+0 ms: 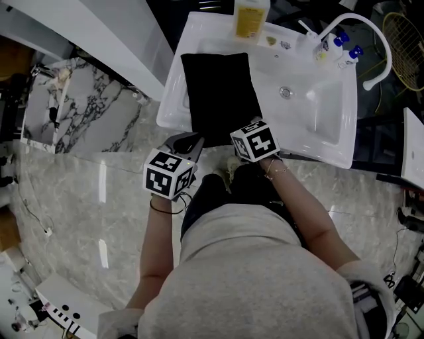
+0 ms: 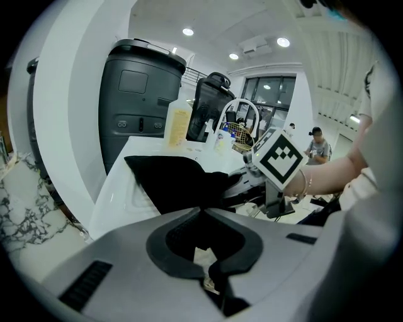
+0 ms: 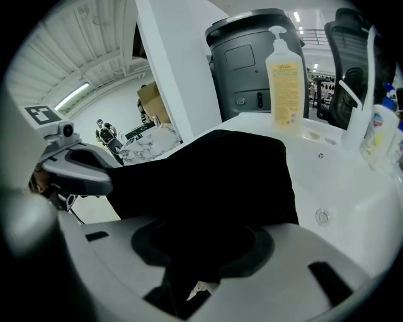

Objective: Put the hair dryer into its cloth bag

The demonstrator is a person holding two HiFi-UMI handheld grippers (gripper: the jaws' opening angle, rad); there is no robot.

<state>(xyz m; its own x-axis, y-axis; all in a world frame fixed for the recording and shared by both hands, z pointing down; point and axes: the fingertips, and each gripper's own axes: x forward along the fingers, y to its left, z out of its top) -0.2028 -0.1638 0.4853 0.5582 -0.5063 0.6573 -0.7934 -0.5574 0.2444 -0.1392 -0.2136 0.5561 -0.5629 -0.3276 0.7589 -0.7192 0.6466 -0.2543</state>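
The black cloth bag (image 1: 222,93) lies flat on the left part of a white sink counter (image 1: 173,86), and its near edge hangs over the front rim. My left gripper (image 1: 192,141) is at the bag's near left corner, its jaws shut on the cloth edge (image 2: 203,210). At the near right edge, my right gripper (image 1: 244,129) grips a thicker fold. In the right gripper view the black cloth (image 3: 214,182) fills the gap between the jaws and hangs down through them. The hair dryer shows in no view.
To the right of the bag are the sink basin (image 1: 318,106) and its white faucet (image 1: 371,40). A yellow soap bottle (image 1: 250,16) and small blue-capped bottles (image 1: 338,43) stand along the back. A dark bin (image 3: 264,56) stands behind the counter. The floor is marble.
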